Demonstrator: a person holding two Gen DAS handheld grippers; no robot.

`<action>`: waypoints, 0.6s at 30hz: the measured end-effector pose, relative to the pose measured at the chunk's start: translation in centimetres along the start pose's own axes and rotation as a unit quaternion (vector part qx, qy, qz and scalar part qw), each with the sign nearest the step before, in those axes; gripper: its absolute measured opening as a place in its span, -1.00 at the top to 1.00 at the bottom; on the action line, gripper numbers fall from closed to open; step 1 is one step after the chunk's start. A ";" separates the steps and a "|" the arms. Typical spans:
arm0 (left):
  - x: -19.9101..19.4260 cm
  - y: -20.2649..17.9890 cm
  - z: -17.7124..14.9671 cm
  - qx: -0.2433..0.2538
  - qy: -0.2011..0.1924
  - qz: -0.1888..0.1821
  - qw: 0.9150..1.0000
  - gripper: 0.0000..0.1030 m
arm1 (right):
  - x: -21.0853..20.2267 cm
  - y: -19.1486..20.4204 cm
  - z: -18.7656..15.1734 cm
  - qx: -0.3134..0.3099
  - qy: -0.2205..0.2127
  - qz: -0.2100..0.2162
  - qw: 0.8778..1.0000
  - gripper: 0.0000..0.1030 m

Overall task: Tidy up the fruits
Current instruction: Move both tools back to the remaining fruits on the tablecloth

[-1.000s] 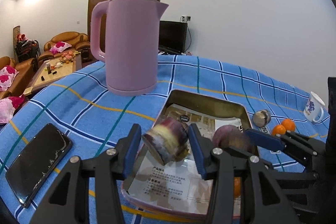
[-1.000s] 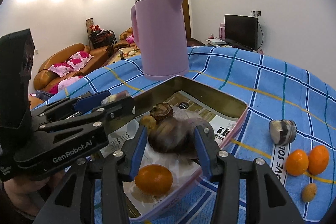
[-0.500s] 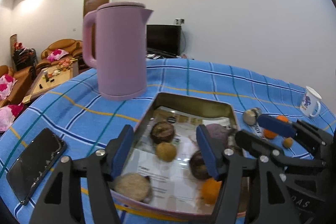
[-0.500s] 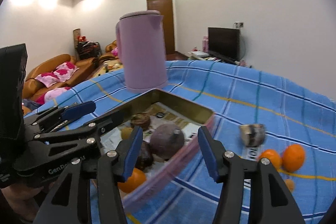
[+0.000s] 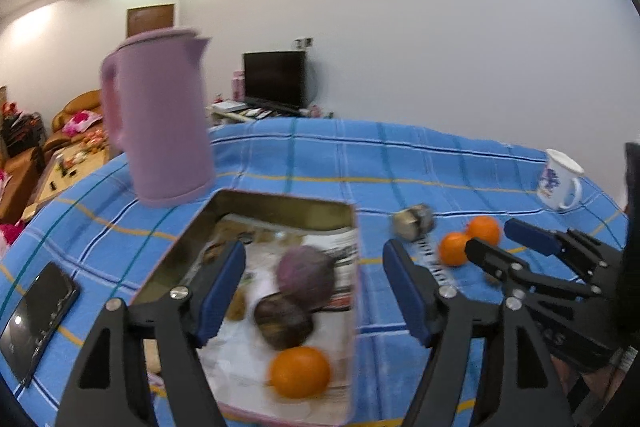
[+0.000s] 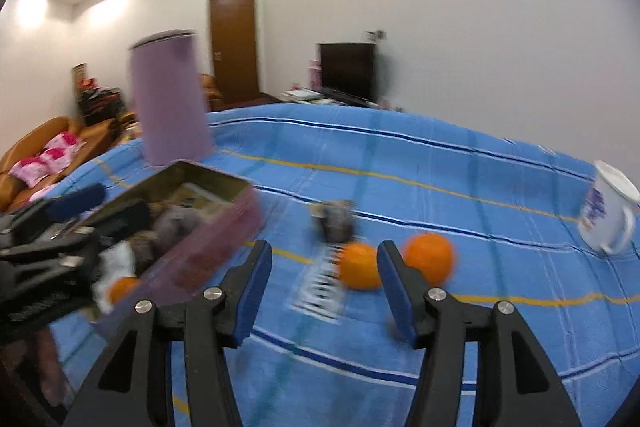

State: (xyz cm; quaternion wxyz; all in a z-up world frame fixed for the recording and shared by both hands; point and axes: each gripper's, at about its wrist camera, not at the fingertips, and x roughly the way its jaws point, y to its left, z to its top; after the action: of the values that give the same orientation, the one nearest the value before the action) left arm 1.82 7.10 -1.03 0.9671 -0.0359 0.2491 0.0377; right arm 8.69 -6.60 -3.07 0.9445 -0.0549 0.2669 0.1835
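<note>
Fruits [image 5: 306, 273] are lying in the metal tin [image 5: 280, 205] on the blue checked tablecloth [image 5: 400, 163]; two oranges [image 6: 358, 266] are sitting outside it, beside a cut fruit piece [image 6: 336, 221]. We are opening the left gripper [image 5: 314, 293] above the tin, nothing between its jaws. We are holding the right gripper [image 6: 324, 285] partly open and empty, near the oranges.

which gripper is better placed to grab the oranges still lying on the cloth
Right, I'd say. The right gripper is open and empty, with the nearer orange just ahead between its fingers. The left gripper, jaws opening and empty, points over the tin.
</note>
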 end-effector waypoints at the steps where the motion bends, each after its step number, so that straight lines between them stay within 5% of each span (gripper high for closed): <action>1: -0.1 -0.7 0.2 0.004 -0.001 -0.007 1.000 -0.50 | -0.1 -0.8 -0.1 0.006 0.001 -0.009 1.000 -0.10; 9: 1.6 -5.5 0.5 0.041 0.009 -0.032 0.999 -0.57 | 0.1 -5.0 -1.0 0.027 0.038 -0.028 0.999 -0.10; 18: 3.4 -6.0 -0.1 0.038 0.036 -0.035 0.998 -0.57 | 2.3 -5.5 -1.8 0.038 0.107 0.004 0.993 -0.10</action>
State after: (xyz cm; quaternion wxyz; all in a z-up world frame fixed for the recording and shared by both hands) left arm 5.33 1.33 -2.47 0.9588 -0.0094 0.2840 -0.0068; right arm 11.71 -11.33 -5.73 0.9110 -0.0373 0.3739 0.1699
